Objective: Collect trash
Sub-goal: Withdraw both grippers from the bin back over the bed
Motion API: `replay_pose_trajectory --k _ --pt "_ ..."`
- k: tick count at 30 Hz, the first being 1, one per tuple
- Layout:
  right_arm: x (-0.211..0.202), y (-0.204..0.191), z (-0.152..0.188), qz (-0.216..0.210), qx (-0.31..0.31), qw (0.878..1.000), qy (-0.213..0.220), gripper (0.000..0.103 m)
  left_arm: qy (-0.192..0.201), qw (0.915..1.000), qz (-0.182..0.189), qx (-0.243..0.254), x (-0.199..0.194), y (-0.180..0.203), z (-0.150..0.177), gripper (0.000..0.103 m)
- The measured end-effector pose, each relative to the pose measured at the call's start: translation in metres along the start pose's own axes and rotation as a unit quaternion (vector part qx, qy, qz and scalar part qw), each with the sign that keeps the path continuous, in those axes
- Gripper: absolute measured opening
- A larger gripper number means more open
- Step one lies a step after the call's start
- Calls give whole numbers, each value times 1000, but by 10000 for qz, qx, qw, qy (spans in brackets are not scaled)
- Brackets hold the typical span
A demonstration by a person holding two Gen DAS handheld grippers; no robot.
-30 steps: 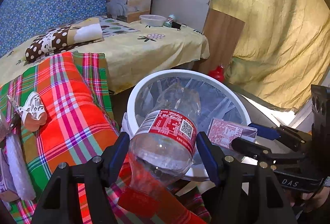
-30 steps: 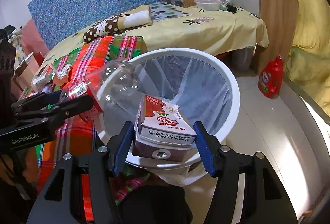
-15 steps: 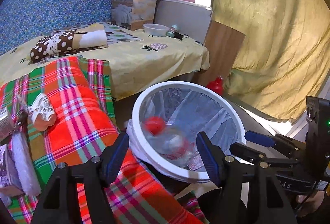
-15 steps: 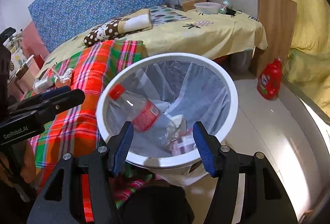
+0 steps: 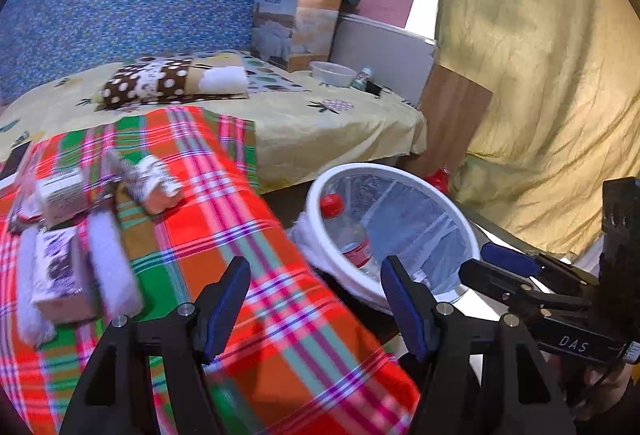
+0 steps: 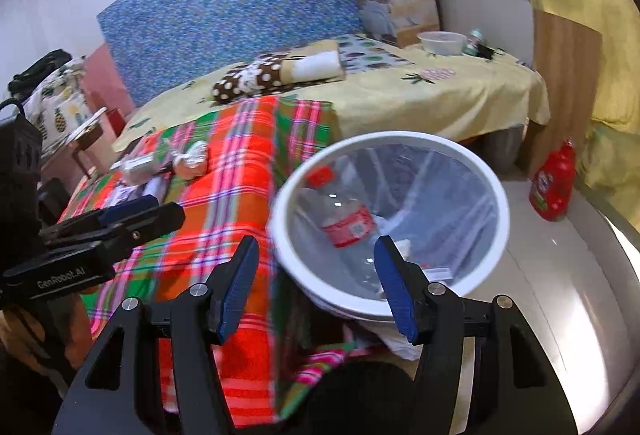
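A white bin [image 5: 472,247] [image 6: 280,235] with a clear liner stands on the floor beside the bed. Inside it lies a clear plastic bottle [image 5: 352,235] [image 6: 344,219] with a red cap and red label. My left gripper [image 5: 316,299] is open and empty over the red plaid blanket [image 5: 224,219], left of the bin. My right gripper [image 6: 316,275] is open and empty at the bin's near rim. Several wrappers and small cartons [image 5: 60,267] [image 6: 140,167] lie on the blanket, with a crumpled wrapper [image 5: 156,179] [image 6: 192,159] beside them.
A yellow sheet covers the bed [image 5: 320,123] with a dotted pillow [image 5: 160,83], a bowl [image 5: 334,73] and a cardboard box [image 5: 296,23] at the back. A red detergent bottle [image 6: 554,183] stands on the floor by a wooden board [image 6: 564,75]. Yellow curtain [image 5: 540,75] hangs at right.
Both grippers let go: the bottle left my left gripper and the carton left my right one, both dropping into the bin. Both grippers then swung left, toward the plaid blanket.
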State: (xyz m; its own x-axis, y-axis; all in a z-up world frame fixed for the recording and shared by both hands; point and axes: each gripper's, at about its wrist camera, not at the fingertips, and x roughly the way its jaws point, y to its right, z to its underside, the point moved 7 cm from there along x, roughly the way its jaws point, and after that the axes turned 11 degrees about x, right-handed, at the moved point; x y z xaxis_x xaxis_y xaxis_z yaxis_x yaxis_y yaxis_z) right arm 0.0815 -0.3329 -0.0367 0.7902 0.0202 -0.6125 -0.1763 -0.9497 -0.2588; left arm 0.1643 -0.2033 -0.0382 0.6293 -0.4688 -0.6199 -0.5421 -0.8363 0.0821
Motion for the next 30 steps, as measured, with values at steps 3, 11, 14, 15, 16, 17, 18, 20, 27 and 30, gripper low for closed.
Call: replay_pose_trajectory --k 3,11,14,15,16,17,18,20,27,30 --pt "-2 -12 2 -98 -89 9999 26 61 24 9999 -105 -108 -12 -11 8 67" --pt "3 -39 11 -217 -339 9992 -25 61 83 9985 -422 -338 -40 -37 26 66" --pt "6 -48 14 -332 -372 9987 -79 61 76 9978 -510 -410 -47 -46 33 63" --pt "6 -51 16 -372 -383 9985 -102 61 77 9976 -531 -430 -49 -48 36 63" --pt "7 -54 16 -420 -407 9982 -129 61 76 9973 -567 -452 -51 -50 38 63" --pt "8 -57 17 -450 -445 9979 -150 61 75 9971 -597 -468 -53 -52 39 62" --pt "9 -60 18 -472 -482 9976 -166 61 75 9967 -632 -496 -55 -56 42 61" --pt "9 -64 20 -558 -502 9969 -214 61 66 9960 -696 -549 -59 -61 45 59" --pt "12 -78 25 -735 -539 9953 -341 61 9 9931 -930 -721 -70 -81 56 56" --pt "15 -85 27 -780 -610 9944 -372 61 14 9914 -1041 -797 -76 -90 60 56"
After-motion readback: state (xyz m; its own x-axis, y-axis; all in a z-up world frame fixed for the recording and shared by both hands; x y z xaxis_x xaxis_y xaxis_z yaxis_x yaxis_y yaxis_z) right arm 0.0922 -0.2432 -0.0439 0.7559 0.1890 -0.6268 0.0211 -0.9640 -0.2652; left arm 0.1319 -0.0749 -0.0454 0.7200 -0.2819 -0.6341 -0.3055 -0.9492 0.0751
